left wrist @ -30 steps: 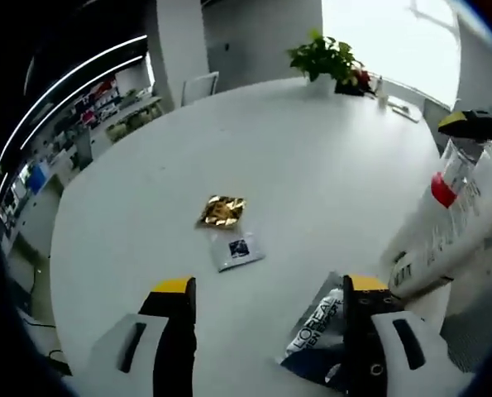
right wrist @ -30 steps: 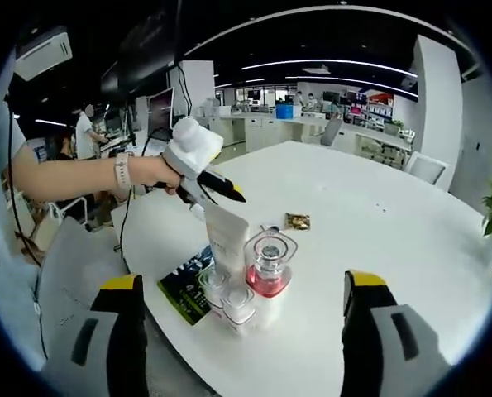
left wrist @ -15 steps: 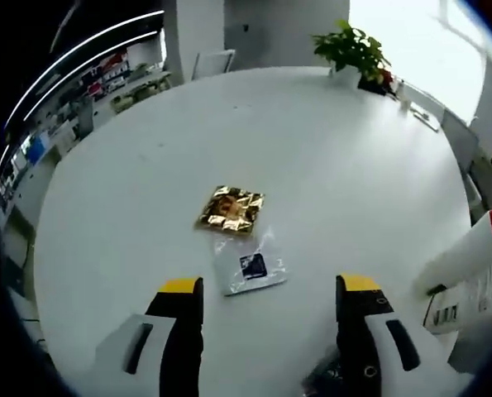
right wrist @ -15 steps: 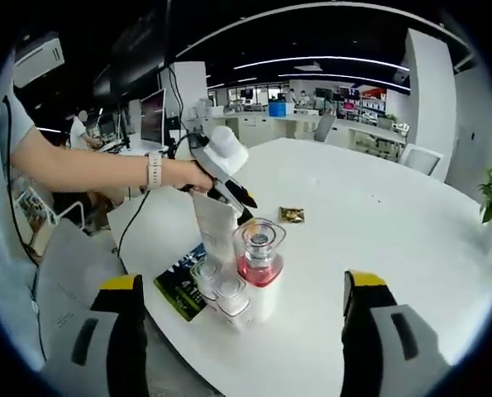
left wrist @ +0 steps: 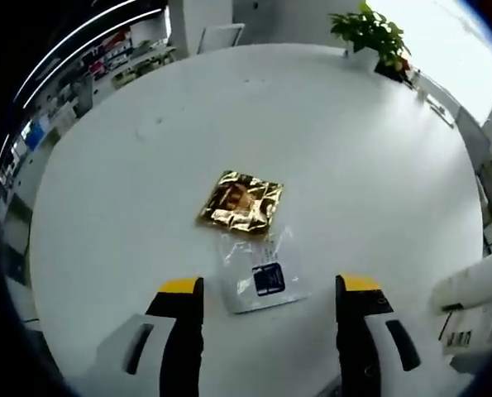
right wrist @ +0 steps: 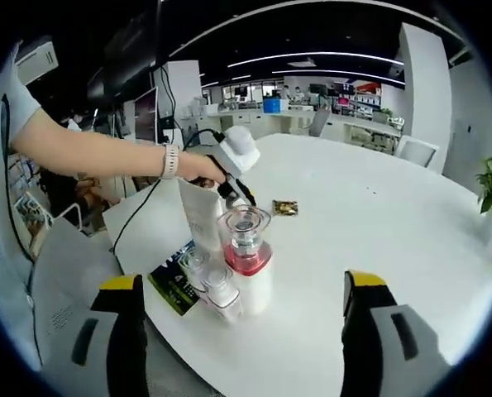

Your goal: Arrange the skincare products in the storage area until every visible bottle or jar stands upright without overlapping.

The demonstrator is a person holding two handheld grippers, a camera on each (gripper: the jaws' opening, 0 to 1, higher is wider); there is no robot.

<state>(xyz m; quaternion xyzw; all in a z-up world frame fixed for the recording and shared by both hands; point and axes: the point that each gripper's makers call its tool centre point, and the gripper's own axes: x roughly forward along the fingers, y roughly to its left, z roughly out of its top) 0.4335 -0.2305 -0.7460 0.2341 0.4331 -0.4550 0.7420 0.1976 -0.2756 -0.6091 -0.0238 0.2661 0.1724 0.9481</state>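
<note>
The left gripper view looks steeply down from close above the white tabletop [left wrist: 328,141], facing a gold sachet [left wrist: 241,203] and a clear sachet [left wrist: 262,273]. The right gripper view looks level across the tabletop [right wrist: 378,240] from its edge, sharing the gold sachet [right wrist: 284,208] farther off.

The counter [left wrist: 146,165] is plain white. On it lies a crinkled gold foil sachet [left wrist: 241,203] and a clear sachet [left wrist: 262,277] with a dark blue square label. Both claws' jaws are black with yellow tips. The glass bottle [right wrist: 246,256] is clear above pink-red liquid, beside a white tube [right wrist: 203,219] and a dark flat packet [right wrist: 173,281] with green-white lettering.
</note>
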